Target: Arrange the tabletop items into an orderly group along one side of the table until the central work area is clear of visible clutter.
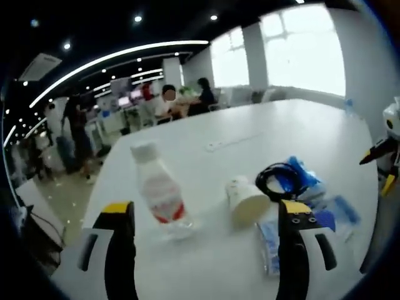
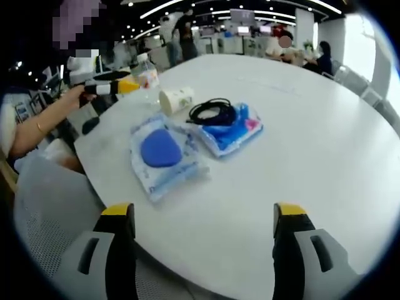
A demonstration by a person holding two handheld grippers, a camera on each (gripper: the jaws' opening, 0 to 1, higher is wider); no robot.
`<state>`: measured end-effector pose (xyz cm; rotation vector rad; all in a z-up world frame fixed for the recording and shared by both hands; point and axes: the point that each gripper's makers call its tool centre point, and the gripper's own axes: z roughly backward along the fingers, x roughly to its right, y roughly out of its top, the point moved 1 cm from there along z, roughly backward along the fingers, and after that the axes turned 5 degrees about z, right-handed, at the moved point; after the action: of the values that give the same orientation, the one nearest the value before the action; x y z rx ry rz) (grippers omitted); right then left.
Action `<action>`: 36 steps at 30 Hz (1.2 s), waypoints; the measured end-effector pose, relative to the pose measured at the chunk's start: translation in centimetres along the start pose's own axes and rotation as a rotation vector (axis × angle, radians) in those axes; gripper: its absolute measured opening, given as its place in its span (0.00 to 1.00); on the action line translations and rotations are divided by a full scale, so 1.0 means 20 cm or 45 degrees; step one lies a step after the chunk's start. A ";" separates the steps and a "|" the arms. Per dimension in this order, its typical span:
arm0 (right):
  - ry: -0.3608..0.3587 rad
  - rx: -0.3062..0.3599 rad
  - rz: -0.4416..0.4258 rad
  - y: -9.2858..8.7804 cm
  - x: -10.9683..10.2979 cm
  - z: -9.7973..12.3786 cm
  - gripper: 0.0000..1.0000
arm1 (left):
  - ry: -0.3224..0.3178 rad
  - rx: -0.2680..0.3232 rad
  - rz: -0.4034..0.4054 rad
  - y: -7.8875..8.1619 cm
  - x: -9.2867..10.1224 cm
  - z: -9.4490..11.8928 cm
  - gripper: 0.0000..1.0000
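your left gripper (image 1: 206, 244) has its black, yellow-tipped jaws spread wide with nothing between them, rising from the bottom of the left gripper view. just above them, left of centre, stands a clear plastic bottle with a white cap and red-and-white label (image 1: 160, 190); a white paper cup (image 1: 245, 199) lies on its side at centre, beside a coil of black cable (image 1: 278, 177) resting on a blue plastic packet (image 1: 304, 181).

your right gripper (image 2: 203, 240) is likewise spread and empty, low in the right gripper view, over the near edge of the smooth white round table (image 2: 325, 144). at centre left lies a crinkly clear pouch holding a blue rounded pad (image 2: 161, 150).

by my reading no item is yet grasped. the bottle looks the nearest pick: close on its rigid, slippery body squarely, since it may tip.
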<state>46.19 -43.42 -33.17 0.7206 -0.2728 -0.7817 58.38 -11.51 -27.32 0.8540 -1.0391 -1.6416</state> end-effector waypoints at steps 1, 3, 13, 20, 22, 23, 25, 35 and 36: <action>-0.001 0.000 0.001 0.00 0.00 0.00 0.90 | -0.010 0.004 -0.024 0.00 0.01 0.00 0.88; 0.000 -0.002 0.001 0.00 0.00 0.00 0.90 | -0.016 -0.008 -0.055 0.00 0.03 -0.01 0.85; 0.000 -0.015 0.008 -0.01 0.00 0.00 0.90 | -0.081 -0.055 -0.047 -0.04 0.12 -0.09 0.67; -0.001 -0.027 0.022 -0.02 0.00 -0.01 0.90 | -0.115 -0.103 -0.034 -0.09 0.16 -0.15 0.61; -0.003 -0.029 0.024 -0.02 0.00 -0.01 0.90 | -0.121 -0.131 -0.039 -0.11 0.16 -0.16 0.59; -0.004 -0.030 0.026 -0.02 0.00 -0.01 0.90 | -0.118 -0.143 -0.048 -0.12 0.16 -0.17 0.57; -0.007 -0.034 0.030 -0.02 0.01 -0.01 0.90 | -0.121 -0.156 -0.057 -0.14 0.16 -0.19 0.54; -0.012 -0.048 0.046 -0.03 0.01 -0.01 0.90 | -0.133 -0.197 0.000 -0.16 0.17 -0.25 0.48; -0.011 -0.052 0.049 -0.03 0.01 -0.01 0.90 | -0.135 -0.200 -0.004 -0.17 0.17 -0.26 0.47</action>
<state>46.04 -43.78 -33.81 0.6717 -0.2770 -0.7520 60.82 -15.52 -32.55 0.6711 -0.9663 -1.7616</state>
